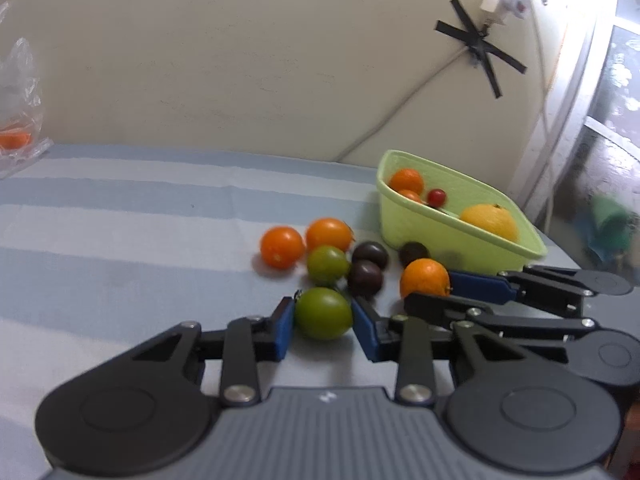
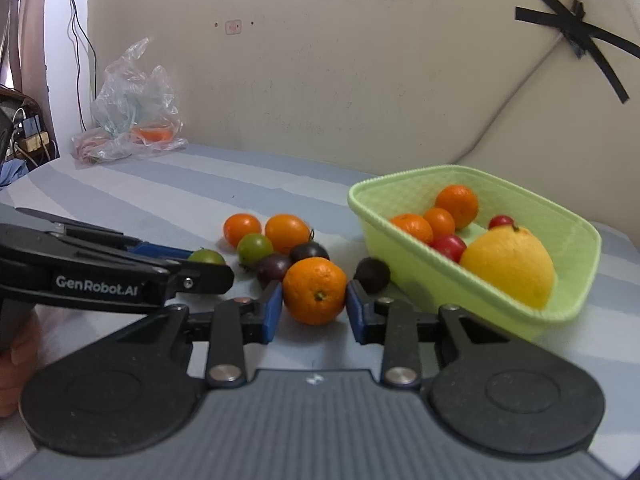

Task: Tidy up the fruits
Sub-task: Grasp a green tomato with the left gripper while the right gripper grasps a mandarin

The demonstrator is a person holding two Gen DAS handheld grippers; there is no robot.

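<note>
A green tomato [image 1: 323, 314] lies on the striped blue cloth, and the blue pads of my left gripper [image 1: 323, 309] press on both of its sides. The right wrist view shows that tomato [image 2: 206, 258] half hidden behind the left gripper [image 2: 210, 266]. My right gripper [image 2: 313, 297] is shut on a mandarin [image 2: 315, 291], which rests on the cloth beside the light green basket [image 2: 440, 266]. Behind them lie two orange tomatoes [image 1: 282, 247], another green tomato [image 1: 327, 265] and three dark plums [image 1: 365, 277]. Inside the basket [image 1: 420, 234] are mandarins, red tomatoes and a big yellow citrus [image 2: 508, 266].
A crumpled clear plastic bag [image 2: 132, 120] with something orange inside lies at the back left against the cream wall. A white cable and black tape cross [image 2: 580, 36] hang on the wall behind the basket. A person's hand [image 2: 16, 364] shows at the left edge.
</note>
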